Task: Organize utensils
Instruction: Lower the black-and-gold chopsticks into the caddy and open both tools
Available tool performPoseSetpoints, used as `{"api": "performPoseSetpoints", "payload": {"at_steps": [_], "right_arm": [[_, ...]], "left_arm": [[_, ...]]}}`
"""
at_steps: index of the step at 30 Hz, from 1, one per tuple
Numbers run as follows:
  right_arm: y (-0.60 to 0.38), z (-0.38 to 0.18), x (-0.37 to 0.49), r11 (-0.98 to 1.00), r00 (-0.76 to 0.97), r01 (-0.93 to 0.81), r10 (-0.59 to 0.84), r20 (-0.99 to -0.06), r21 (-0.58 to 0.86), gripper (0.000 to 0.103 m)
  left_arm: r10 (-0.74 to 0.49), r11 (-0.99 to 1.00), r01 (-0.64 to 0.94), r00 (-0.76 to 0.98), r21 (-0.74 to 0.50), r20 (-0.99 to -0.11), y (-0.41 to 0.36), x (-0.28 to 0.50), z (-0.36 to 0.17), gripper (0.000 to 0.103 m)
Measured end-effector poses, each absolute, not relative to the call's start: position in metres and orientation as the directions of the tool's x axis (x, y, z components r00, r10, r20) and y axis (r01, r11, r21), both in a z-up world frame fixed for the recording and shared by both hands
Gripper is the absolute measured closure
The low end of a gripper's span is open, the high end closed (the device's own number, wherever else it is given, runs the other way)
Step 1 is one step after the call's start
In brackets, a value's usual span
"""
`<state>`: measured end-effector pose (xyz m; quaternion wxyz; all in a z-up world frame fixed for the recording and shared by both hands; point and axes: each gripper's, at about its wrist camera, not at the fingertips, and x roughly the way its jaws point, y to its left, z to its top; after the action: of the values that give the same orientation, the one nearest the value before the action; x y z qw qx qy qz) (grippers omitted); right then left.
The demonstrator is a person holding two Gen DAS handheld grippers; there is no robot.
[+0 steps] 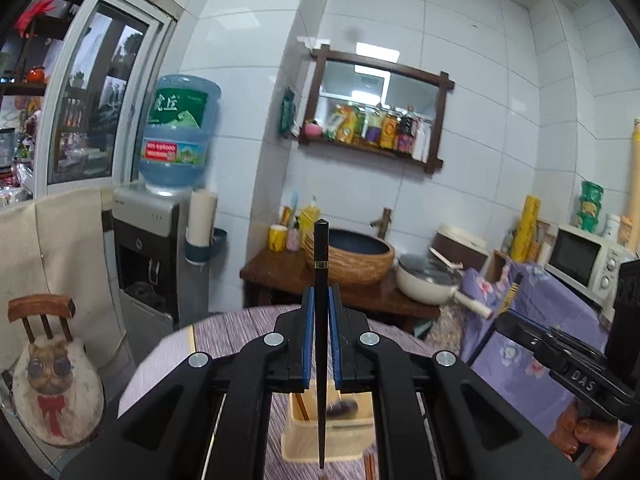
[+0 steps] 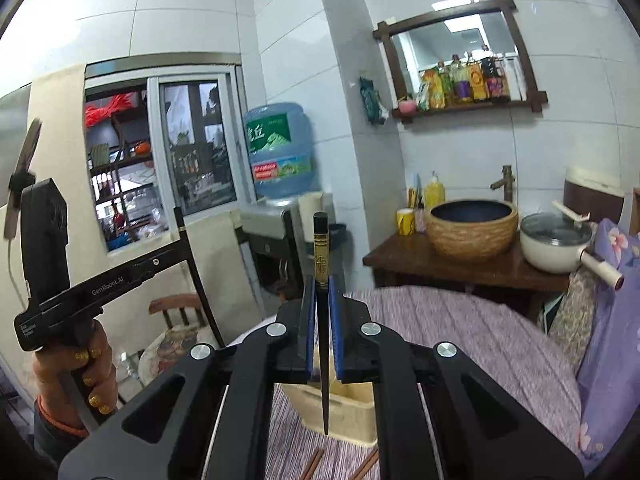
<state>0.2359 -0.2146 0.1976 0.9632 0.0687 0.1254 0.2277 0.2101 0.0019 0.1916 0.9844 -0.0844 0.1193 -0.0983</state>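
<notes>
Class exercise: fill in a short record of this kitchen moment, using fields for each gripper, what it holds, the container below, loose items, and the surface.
left gripper: shut on a black chopstick, held upright, tip down
right gripper: shut on a second black chopstick, gold-banded, upright
container: beige utensil holder below both tips, already holding utensils
loose items: brown chopsticks lying on the table by the holder
surface: table with purple striped cloth
</notes>
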Motion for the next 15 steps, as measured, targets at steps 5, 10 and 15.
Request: {"api": "performPoseSetpoints", "payload": {"at_steps": [5,10,15], "right_arm": [[-0.212,0.213,0.259,0.91,0.897,-0.378,0.406,-0.174,0.173,0.095],[-0.203,0.19,0.281,0.927,0.91,-0.342,0.368,-0.193,0.153,0.095],[-0.194,0.151,0.299,0.936,0.899,-0.323,0.349,-0.264,0.136,0.095]], "left_arm": [[-0.172,0.971,0.132,0.965,-0.201,-0.197,0.001,0.241,0.199,0.095],[-0.143,0.972,0.099,0.969,-0.215,-0.203,-0.003,0.261,0.177,0.095],[-0.143,0.974,0.091,0.957,-0.206,-0.253,-0.01,0.27,0.142,0.095]]}}
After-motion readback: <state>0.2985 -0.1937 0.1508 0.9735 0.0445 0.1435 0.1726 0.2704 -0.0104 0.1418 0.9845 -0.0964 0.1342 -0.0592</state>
